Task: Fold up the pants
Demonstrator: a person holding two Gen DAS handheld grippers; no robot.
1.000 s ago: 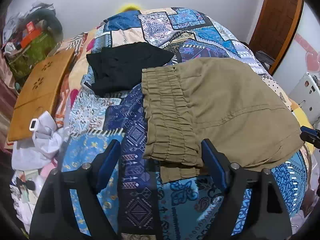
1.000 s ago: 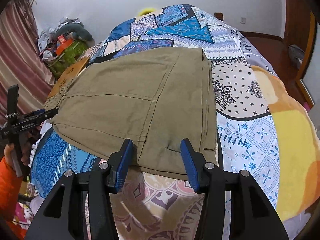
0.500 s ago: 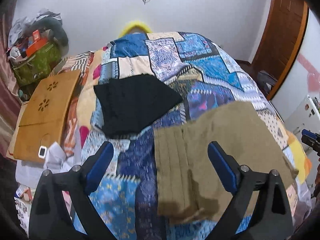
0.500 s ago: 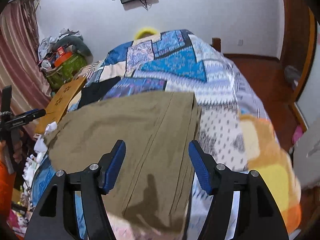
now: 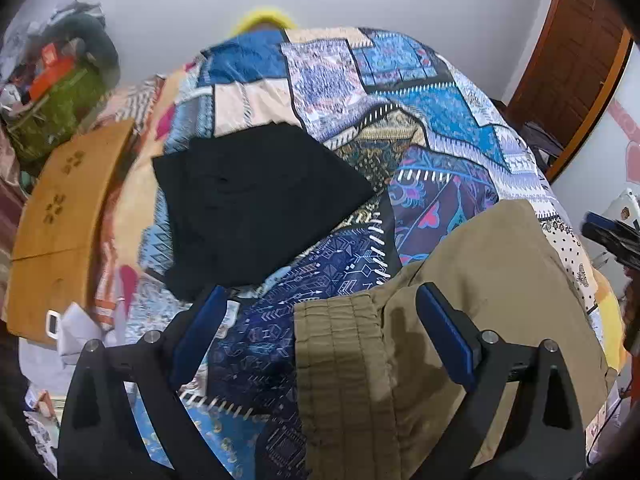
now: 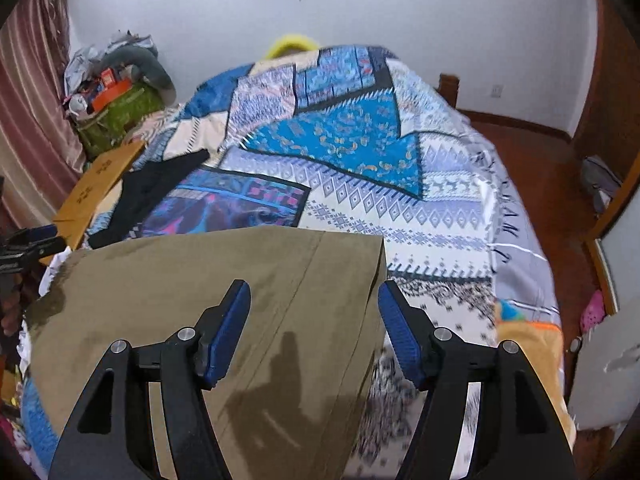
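Folded olive-khaki pants (image 5: 472, 320) lie flat on the patchwork bedspread (image 5: 420, 112), their ribbed elastic waistband (image 5: 340, 360) toward the left gripper. My left gripper (image 5: 320, 332) is open and empty, raised above the waistband end. My right gripper (image 6: 314, 328) is open and empty, raised above the other end of the pants (image 6: 200, 280), near their right edge. Its shadow falls on the cloth. Each gripper shows at the edge of the other's view.
A folded black garment (image 5: 256, 200) lies on the bed beyond the pants, to the left. A wooden board (image 5: 60, 224) and a heap of clutter (image 5: 56, 96) sit along the bed's left side. A wooden door (image 5: 576, 56) and floor are to the right.
Both grippers have lifted up and pulled back from the near edge of the pants, opening a little wider. The pants stay folded on the bed.
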